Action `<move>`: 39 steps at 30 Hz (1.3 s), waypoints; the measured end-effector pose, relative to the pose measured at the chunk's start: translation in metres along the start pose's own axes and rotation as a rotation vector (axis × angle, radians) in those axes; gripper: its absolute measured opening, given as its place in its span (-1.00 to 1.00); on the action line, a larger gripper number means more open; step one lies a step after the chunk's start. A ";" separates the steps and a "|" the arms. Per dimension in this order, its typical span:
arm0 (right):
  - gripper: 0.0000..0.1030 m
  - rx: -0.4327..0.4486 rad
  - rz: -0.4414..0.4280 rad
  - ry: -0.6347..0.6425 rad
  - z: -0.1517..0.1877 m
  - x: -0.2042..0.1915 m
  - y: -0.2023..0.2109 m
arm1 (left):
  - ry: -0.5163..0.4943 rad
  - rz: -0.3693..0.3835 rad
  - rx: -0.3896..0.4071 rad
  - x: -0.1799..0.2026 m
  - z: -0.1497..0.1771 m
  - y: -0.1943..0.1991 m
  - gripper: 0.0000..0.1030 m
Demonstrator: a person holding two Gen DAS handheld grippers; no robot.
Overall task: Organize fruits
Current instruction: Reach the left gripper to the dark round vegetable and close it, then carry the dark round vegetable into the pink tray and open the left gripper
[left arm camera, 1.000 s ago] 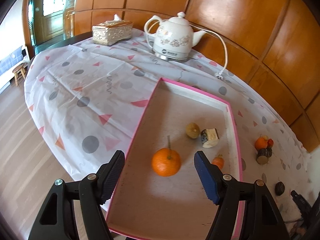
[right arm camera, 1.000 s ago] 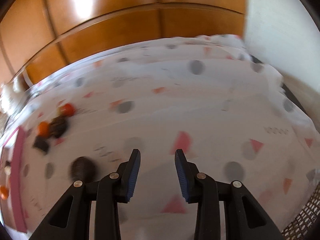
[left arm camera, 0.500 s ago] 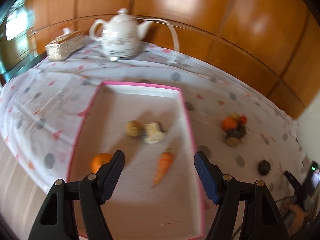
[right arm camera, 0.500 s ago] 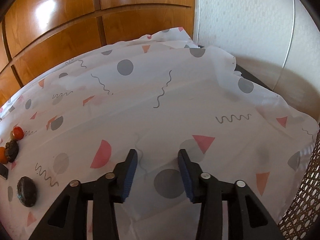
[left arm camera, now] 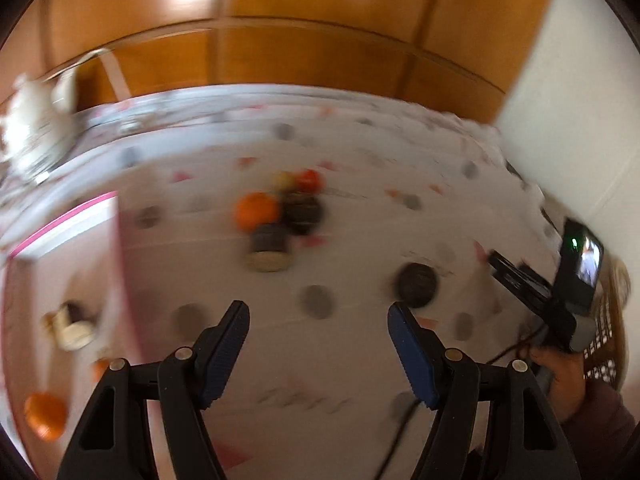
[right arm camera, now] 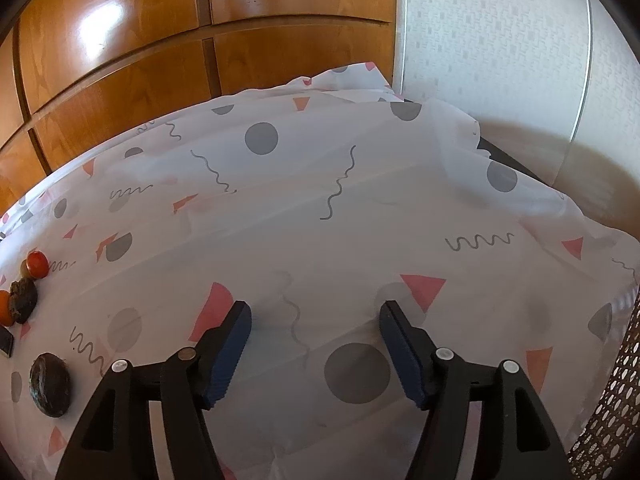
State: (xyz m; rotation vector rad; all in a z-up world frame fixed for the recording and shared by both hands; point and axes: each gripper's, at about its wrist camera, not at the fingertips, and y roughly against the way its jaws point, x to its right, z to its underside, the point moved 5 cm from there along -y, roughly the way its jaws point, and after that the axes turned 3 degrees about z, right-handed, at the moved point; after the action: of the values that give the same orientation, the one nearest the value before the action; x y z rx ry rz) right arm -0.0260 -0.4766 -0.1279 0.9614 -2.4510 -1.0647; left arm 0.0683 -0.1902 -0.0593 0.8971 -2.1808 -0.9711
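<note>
My left gripper (left arm camera: pixel 319 318) is open and empty over the patterned tablecloth (left arm camera: pixel 360 360). Ahead of it lies a blurred cluster: an orange fruit (left arm camera: pixel 256 211), a red fruit (left arm camera: pixel 308 180) and a dark round piece (left arm camera: pixel 303 211). A lone dark fruit (left arm camera: pixel 416 284) sits just beyond its right finger. The pink-rimmed tray (left arm camera: pixel 56 224) at left holds an orange (left arm camera: pixel 45 414) and a pale piece (left arm camera: pixel 72 326). My right gripper (right arm camera: pixel 315 318) has its jaws opening, with nothing between them, over bare cloth. Its view shows the dark fruit (right arm camera: pixel 50 384) and the red fruit (right arm camera: pixel 37 264) at far left.
A white teapot (left arm camera: pixel 34 124) stands at the back left against wood panelling (left arm camera: pixel 300 28). A hand (left arm camera: pixel 560 376) holds the other gripper's handle at right. The cloth drops off at the table's right edge (right arm camera: pixel 580 216), beside a white wall and a wicker surface (right arm camera: pixel 616 392).
The left gripper swung right, from over the tray to over the cloth facing the fruit cluster. The right gripper's jaws widened and its view shifted right, away from the fruit.
</note>
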 end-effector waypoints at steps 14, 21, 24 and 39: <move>0.47 0.003 -0.010 0.009 0.001 -0.004 -0.001 | -0.115 0.071 -0.136 0.067 -0.010 -0.083 0.27; 0.49 0.002 -0.007 0.009 0.001 -0.004 -0.001 | -0.162 0.043 -0.147 0.078 -0.009 -0.103 -0.17; 0.50 0.003 -0.007 0.010 0.002 -0.005 -0.001 | -0.154 0.065 -0.151 0.074 -0.008 -0.100 -0.17; 0.50 0.004 -0.003 0.014 0.002 -0.007 -0.001 | 0.081 0.022 -0.065 -0.008 0.011 -0.031 -0.17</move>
State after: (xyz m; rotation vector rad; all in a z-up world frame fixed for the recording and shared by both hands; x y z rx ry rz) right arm -0.0219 -0.4715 -0.1298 0.9702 -2.4423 -1.0516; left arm 0.0763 -0.1955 -0.0921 0.8656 -2.0754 -0.9723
